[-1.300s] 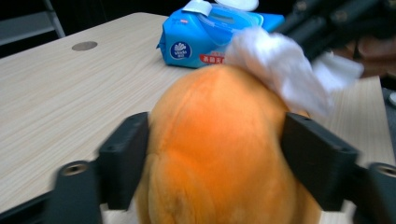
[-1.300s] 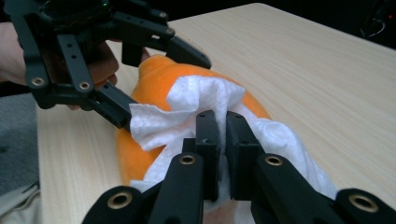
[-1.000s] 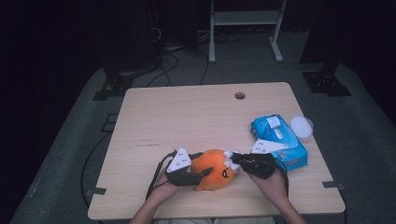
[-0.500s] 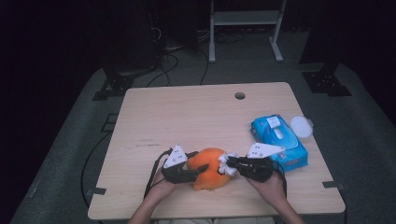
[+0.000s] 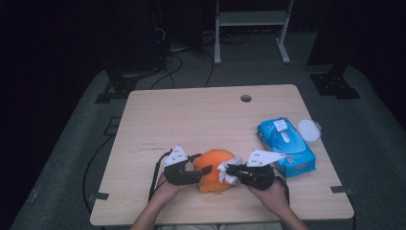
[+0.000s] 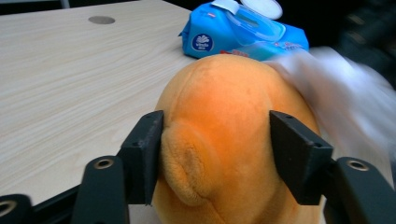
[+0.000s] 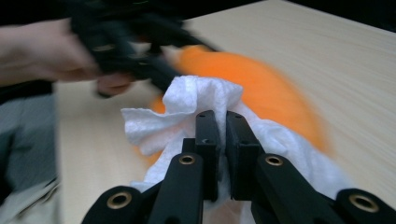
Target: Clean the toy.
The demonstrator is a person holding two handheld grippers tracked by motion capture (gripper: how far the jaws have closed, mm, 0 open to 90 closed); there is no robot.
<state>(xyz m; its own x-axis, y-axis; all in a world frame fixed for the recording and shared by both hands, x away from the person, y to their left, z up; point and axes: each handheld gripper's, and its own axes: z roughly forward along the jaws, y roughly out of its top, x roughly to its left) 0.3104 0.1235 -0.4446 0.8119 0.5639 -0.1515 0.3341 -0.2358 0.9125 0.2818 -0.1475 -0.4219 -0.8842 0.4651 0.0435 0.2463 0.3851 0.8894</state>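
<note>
An orange plush toy (image 5: pixel 215 165) lies on the wooden table (image 5: pixel 191 120) near its front edge. My left gripper (image 5: pixel 203 163) comes in from the toy's left. In the left gripper view its jaws press on both sides of the orange plush toy (image 6: pixel 224 121), so that gripper (image 6: pixel 215 140) is shut on it. My right gripper (image 5: pixel 229 170) is shut on a crumpled white wipe (image 7: pixel 187 102) and holds it against the toy's right side. The right gripper view shows this gripper (image 7: pixel 222 126) with its jaws almost together on the wipe, and the toy (image 7: pixel 261 88) blurred behind.
A blue pack of wet wipes (image 5: pixel 285 143) lies to the right of the toy, with a round white lid (image 5: pixel 309 130) beside it. A small cable hole (image 5: pixel 245 98) is at the table's far edge. The table's left and far parts are bare wood.
My right gripper has slid a little to the left with the wipe, over the toy's side. The left gripper has kept its hold on the toy in about the same place.
</note>
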